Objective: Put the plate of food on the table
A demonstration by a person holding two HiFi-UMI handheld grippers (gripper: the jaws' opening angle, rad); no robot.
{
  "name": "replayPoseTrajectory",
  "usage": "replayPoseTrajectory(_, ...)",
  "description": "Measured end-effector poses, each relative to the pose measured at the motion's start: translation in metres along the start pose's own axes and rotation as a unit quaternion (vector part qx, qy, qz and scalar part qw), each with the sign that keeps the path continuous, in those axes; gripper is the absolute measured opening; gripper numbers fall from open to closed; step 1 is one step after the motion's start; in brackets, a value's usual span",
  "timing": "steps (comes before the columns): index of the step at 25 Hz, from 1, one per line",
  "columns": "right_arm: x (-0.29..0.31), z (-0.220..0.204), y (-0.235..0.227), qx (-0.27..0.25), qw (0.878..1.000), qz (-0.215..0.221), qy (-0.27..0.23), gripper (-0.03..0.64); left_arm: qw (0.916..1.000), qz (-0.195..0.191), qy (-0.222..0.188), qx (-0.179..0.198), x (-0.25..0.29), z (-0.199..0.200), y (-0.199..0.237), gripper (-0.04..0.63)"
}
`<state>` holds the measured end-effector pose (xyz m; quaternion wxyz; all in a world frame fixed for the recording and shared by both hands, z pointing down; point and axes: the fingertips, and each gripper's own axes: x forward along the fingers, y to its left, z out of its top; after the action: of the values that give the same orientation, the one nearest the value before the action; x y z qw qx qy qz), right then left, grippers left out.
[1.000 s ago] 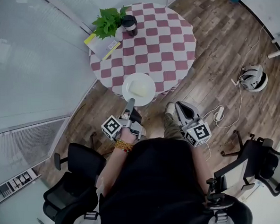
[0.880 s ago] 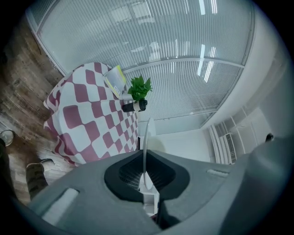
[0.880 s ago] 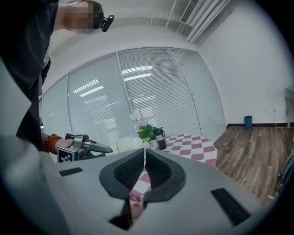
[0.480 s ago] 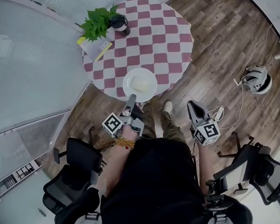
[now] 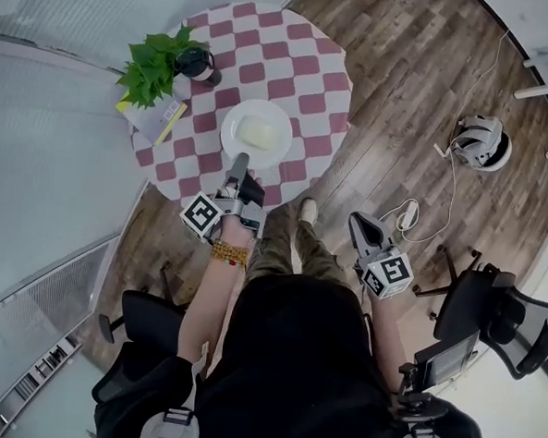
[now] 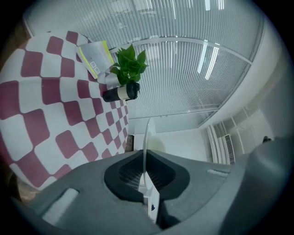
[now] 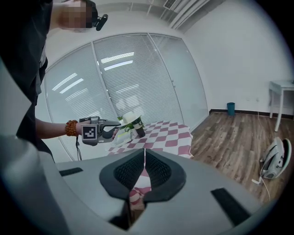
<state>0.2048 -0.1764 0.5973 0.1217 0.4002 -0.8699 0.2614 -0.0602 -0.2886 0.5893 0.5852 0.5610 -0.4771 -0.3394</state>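
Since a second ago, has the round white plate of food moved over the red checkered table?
Yes. The round white plate went from the checkered table's near edge inward, toward the green potted plant.

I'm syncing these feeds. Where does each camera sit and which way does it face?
Head view: on the person's head, facing steeply down at table, plate, left tool, right tool; torso, arms, legs show.
Left gripper view: on the left tool, looking along jaws shut on the plate toward the plant; no body shows.
Right gripper view: on the right tool, jaws shut, empty, facing the table; left forearm shows.
Shared: all three show table and plant.
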Motion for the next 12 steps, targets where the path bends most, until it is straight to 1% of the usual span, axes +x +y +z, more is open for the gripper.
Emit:
replayPoseTrajectory(2,0.001,0.006,-0.006,0.004,1.0,-0.016,0.003,0.014,1.0,-0.008,0.003,0.002,0.029,0.014,-0.006,0.012)
replayPoseTrajectory(5,0.006,0.019,-0.019,0.009,0.999,-0.042,0.003,0.014,0.9999,-0.015,0.0,-0.005,0.07,0.038,-0.02,0.012)
replayPoseTrajectory(7,0.012,0.028,-0.025,0.014,0.998,-0.056,-0.002,0.014,0.9995,-0.032,-0.005,-0.003,0.096,0.058,-0.036,0.012)
replayPoseTrajectory(9,0.019,0.036,-0.027,0.015,0.998,-0.063,-0.002,0.014,0.9988,-0.048,-0.008,-0.005,0.122,0.075,-0.049,0.012)
replayPoseTrajectory(12,0.031,0.041,-0.025,0.018,0.997,-0.071,0.002,0.014,0.9984,-0.052,-0.011,-0.021,0.161,0.095,-0.055,0.012)
